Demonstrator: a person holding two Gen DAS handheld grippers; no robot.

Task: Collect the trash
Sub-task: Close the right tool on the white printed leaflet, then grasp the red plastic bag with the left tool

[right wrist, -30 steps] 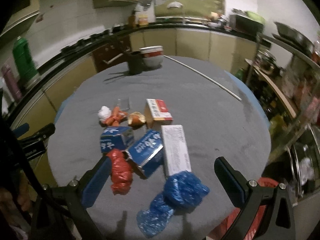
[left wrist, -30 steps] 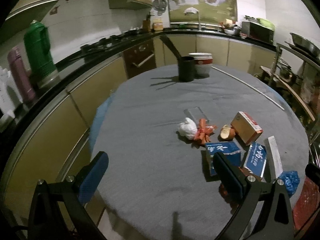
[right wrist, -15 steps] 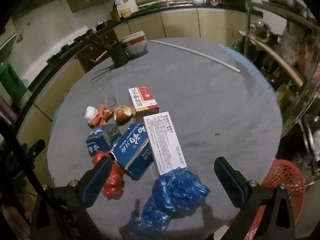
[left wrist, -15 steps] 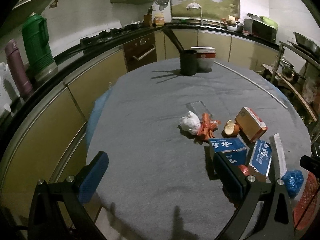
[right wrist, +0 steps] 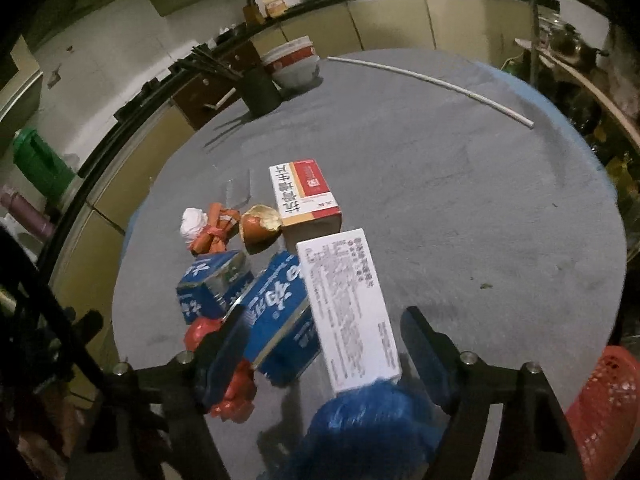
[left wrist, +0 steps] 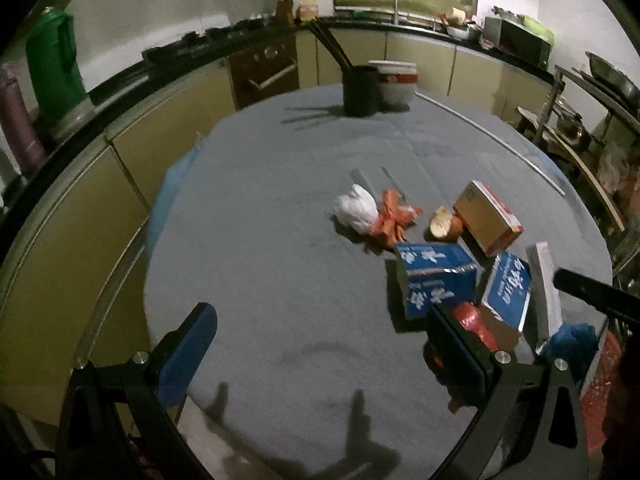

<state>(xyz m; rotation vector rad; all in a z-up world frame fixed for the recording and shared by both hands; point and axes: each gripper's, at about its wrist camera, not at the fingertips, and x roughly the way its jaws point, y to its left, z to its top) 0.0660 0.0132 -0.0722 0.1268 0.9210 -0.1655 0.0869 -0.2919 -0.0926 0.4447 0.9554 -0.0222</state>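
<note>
Trash lies on a round grey table (right wrist: 460,184): two blue boxes (right wrist: 276,316), a long white box (right wrist: 348,308), a red-and-white box (right wrist: 304,192), a fruit peel (right wrist: 260,226), an orange wrapper (right wrist: 214,232), a white wad (right wrist: 192,220), a red bag (right wrist: 234,392) and a crumpled blue bag (right wrist: 360,436). My right gripper (right wrist: 324,348) is open, low over the blue bag and the white box's near end. My left gripper (left wrist: 320,352) is open and empty above the table's near edge, left of the blue boxes (left wrist: 438,276).
A red mesh basket (right wrist: 604,404) stands off the table at the lower right. A black holder with chopsticks (left wrist: 360,90) and stacked bowls (left wrist: 396,86) stand at the far side. A white rod (right wrist: 432,82) lies across the back right. Kitchen counters surround the table.
My right gripper has dropped and moved forward, so the blue bag now sits between its fingers' near ends. My left gripper has shifted slightly closer to the table.
</note>
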